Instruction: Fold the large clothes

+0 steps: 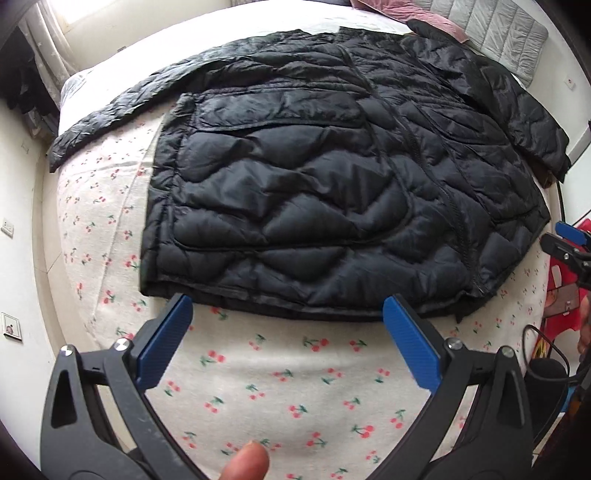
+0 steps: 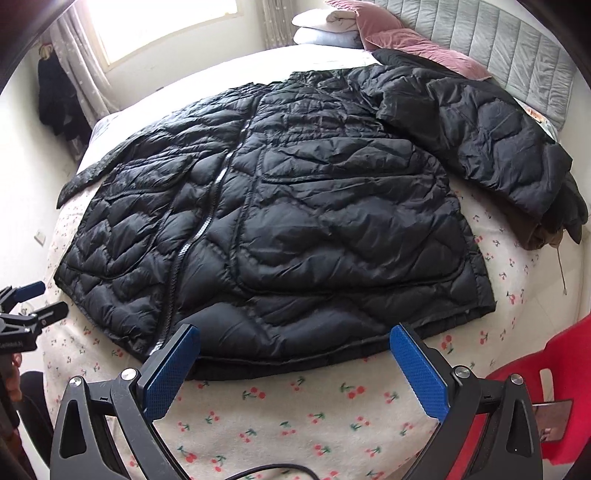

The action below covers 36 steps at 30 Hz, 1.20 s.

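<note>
A large black quilted puffer jacket (image 1: 314,177) lies flat, front up and zipped, on a bed with a cherry-print sheet (image 1: 280,380); it also shows in the right wrist view (image 2: 295,221). One sleeve (image 1: 122,110) stretches out to the left, the other (image 2: 491,144) lies to the right. My left gripper (image 1: 288,314) is open and empty, just short of the jacket's hem on its left half. My right gripper (image 2: 295,343) is open and empty at the hem on its right half. Each gripper shows at the edge of the other's view: the right gripper (image 1: 569,240) and the left gripper (image 2: 26,299).
Pink and white pillows (image 2: 388,37) and a grey padded headboard (image 2: 517,55) are at the far end. A brown garment (image 2: 543,232) lies under the right sleeve. A red chair (image 2: 535,406) stands at the right of the bed. A window (image 2: 166,26) is at the far left.
</note>
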### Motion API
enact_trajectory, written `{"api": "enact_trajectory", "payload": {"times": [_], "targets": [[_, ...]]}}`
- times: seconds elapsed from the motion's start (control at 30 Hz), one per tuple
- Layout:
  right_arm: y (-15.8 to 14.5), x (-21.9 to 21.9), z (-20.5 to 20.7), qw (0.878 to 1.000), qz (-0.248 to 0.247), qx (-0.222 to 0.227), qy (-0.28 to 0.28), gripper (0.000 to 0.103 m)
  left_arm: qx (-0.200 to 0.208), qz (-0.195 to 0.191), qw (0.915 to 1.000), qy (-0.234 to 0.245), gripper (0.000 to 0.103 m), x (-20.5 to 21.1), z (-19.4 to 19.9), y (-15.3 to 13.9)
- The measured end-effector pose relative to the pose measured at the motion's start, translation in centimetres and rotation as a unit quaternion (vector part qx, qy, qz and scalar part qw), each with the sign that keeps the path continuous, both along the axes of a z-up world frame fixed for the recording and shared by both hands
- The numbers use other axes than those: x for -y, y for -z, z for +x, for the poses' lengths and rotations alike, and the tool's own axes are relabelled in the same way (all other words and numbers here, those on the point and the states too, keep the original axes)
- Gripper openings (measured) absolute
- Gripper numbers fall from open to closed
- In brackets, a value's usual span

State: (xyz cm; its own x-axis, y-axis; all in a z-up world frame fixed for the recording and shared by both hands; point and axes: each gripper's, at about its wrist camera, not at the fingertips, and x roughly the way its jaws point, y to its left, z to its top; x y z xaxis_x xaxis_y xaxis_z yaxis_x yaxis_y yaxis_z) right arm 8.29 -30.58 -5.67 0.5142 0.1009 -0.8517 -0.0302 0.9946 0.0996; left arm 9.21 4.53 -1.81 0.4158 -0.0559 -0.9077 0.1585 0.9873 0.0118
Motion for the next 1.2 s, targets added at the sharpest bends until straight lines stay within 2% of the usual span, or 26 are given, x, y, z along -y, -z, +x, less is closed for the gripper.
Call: {"api": "enact_trajectory", "payload": {"times": [0.2,0.33,0.43,0.5,0.6,0.67,0.73,0.8,0.9,0.97,1.0,1.03,1.07,1.1,1.13,1.17,1.2], "targets": [[-0.6,6.3,3.4,0.999,0.047,-0.001,0.014,0.103,-0.021,-0.012,0.9987,-0.044,0.103,-5.3,4.3,0.6],[-0.3,9.9,5.4,0.998,0.056,-0.007,0.025,0.103,-0.005,-0.008,0.9991,-0.042,0.103,-7.7,6.7,1.0],[1.2,12.6,7.3,0.997,0.057,-0.027,0.035,0.103,0.023,0.005,0.9991,-0.034,0.103,-8.9,8.6,1.5],[2.5,14.0,8.4,0.996,0.064,-0.037,0.045,0.103,0.032,-0.002,0.9992,-0.021,0.103,-9.6,9.7,2.3],[5.1,15.8,9.6,0.992,0.095,-0.06,0.063,0.103,0.006,-0.034,0.9994,-0.005,0.103,-10.5,11.4,4.6],[7.0,16.8,9.9,0.987,0.12,-0.074,0.075,0.103,-0.019,-0.063,0.9978,-0.013,0.103,-11.2,11.8,6.1],[6.9,16.7,9.1,0.99,0.112,-0.033,0.074,0.103,-0.005,-0.069,0.9975,-0.009,0.103,-11.3,11.3,6.3],[7.0,15.9,8.9,0.995,0.082,-0.021,0.062,0.103,0.002,-0.063,0.998,-0.007,0.103,-11.0,10.8,6.4],[7.1,15.1,9.0,0.998,0.045,-0.023,0.044,0.103,-0.019,-0.043,0.9989,0.002,0.103,-10.3,10.8,6.4],[7.0,15.1,9.3,0.997,0.044,-0.031,0.055,0.103,-0.033,-0.061,0.9976,0.003,0.098,-10.0,10.8,6.1],[6.8,15.0,9.5,0.996,0.048,-0.035,0.06,0.097,-0.037,-0.064,0.9973,0.004,0.095,-9.8,10.7,6.0],[6.6,14.8,9.5,0.996,0.052,-0.033,0.057,0.077,-0.039,-0.064,0.9972,0.006,0.084,-9.6,10.5,5.8],[6.3,14.5,9.8,0.997,0.062,-0.028,0.047,0.062,-0.041,-0.075,0.9963,0.011,0.067,-9.4,10.3,5.6],[6.0,13.9,10.0,0.996,0.083,-0.029,0.031,0.033,-0.046,-0.093,0.9945,0.011,0.058,-9.2,10.1,5.4],[6.0,13.9,10.0,0.994,0.098,-0.031,0.027,0.019,-0.052,-0.109,0.9926,0.007,0.04,-9.2,9.9,5.4],[5.7,13.6,10.1,0.995,0.095,-0.03,0.029,0.016,-0.055,-0.116,0.9918,-0.001,0.015,-9.2,9.8,5.4],[5.4,13.0,10.2,0.996,0.083,-0.028,0.028,0.012,-0.053,-0.119,0.9913,-0.012,0.011,-9.4,9.7,5.2]]}}
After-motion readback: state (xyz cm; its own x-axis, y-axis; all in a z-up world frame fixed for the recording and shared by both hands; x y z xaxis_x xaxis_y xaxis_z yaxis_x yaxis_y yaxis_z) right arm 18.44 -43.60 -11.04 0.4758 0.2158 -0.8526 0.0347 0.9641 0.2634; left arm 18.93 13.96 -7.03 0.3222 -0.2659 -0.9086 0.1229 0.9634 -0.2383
